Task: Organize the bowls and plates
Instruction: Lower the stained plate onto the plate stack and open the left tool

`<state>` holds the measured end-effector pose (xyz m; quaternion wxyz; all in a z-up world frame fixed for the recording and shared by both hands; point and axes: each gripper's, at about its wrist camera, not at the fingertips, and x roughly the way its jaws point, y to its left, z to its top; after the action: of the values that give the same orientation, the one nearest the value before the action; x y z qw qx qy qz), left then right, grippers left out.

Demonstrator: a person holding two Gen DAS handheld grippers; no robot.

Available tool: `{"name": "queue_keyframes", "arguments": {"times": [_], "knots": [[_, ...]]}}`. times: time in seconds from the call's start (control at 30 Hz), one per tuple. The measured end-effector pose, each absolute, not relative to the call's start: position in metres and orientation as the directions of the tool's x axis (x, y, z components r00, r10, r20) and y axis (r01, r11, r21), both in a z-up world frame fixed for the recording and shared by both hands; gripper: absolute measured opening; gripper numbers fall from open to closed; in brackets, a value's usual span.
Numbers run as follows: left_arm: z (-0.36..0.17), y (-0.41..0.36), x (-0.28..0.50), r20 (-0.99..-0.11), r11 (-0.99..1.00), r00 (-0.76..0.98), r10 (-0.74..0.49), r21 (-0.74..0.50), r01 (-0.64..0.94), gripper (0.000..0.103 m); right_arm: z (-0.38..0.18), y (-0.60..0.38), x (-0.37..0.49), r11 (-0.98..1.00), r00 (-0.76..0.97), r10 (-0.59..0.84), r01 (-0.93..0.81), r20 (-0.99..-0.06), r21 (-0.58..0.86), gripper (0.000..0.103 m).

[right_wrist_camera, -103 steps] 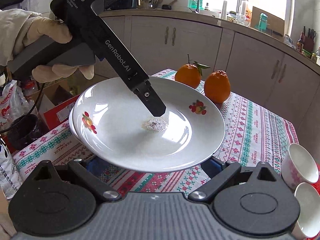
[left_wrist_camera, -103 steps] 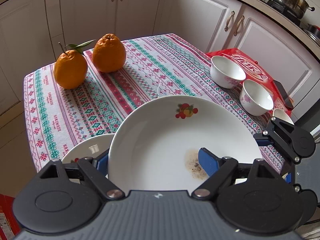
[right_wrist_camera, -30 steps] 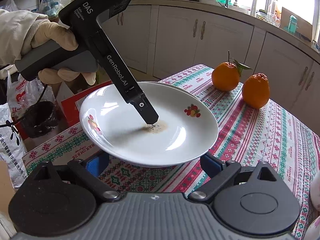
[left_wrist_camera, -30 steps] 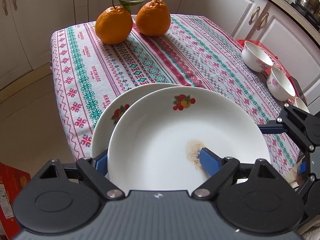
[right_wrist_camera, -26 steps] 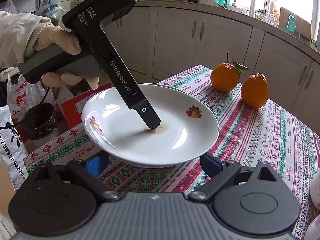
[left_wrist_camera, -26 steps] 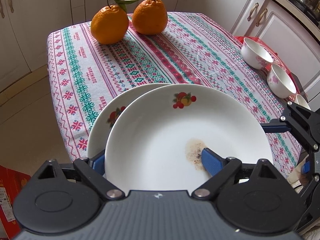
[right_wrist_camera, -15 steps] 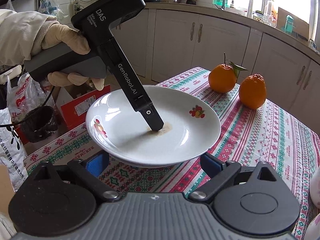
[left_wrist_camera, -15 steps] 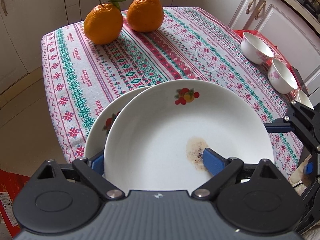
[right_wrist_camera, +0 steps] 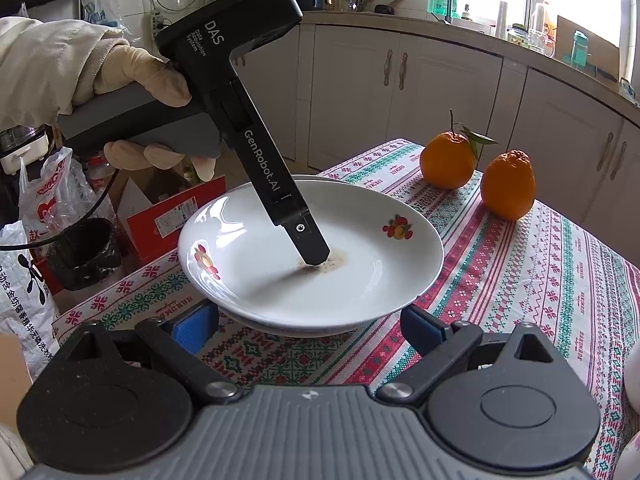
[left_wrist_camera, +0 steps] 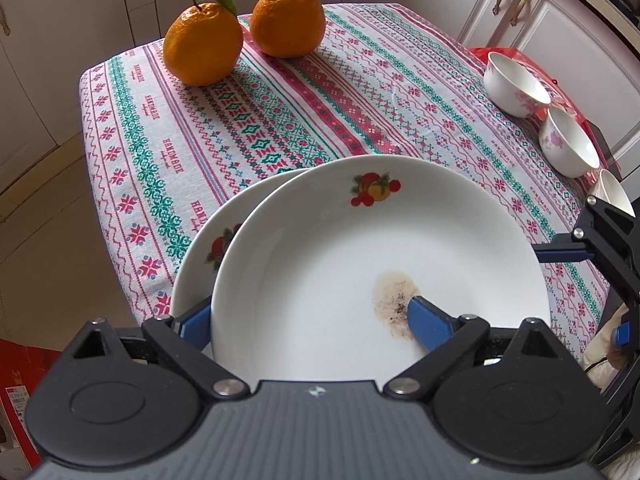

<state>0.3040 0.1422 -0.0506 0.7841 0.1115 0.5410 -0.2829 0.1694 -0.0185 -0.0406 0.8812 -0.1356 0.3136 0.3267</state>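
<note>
A kitchen worktop under a patterned tablecloth (left_wrist_camera: 280,92) carries two oranges (left_wrist_camera: 202,50) at its far end and white floral bowls (left_wrist_camera: 516,84) along one edge. Near the front corner a white fruit-print plate (left_wrist_camera: 340,264) with a brown smear lies stacked on a second plate (left_wrist_camera: 208,248). The left gripper (left_wrist_camera: 308,320) straddles the top plate's rim with jaws apart, one fingertip (right_wrist_camera: 314,254) at the smear, while the right gripper (right_wrist_camera: 308,328) hangs just before the stack, jaws spread and empty.

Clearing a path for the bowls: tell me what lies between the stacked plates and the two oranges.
Only bare patterned tablecloth lies between the top plate and the oranges. The left wrist view shows this best.
</note>
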Motion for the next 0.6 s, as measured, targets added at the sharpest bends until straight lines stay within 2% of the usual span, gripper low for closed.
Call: {"name": "queue_keyframes", "arguments": {"times": [0.6], "knots": [[-0.0420, 0.1455, 0.2976, -0.906, 0.835, 0.311, -0.287, -0.077, 0.545, 0.097, -0.0415, -0.0156, 0.1723, 0.742, 0.585, 0.494, -0.670, -0.643, -0.039, 0.100]]}}
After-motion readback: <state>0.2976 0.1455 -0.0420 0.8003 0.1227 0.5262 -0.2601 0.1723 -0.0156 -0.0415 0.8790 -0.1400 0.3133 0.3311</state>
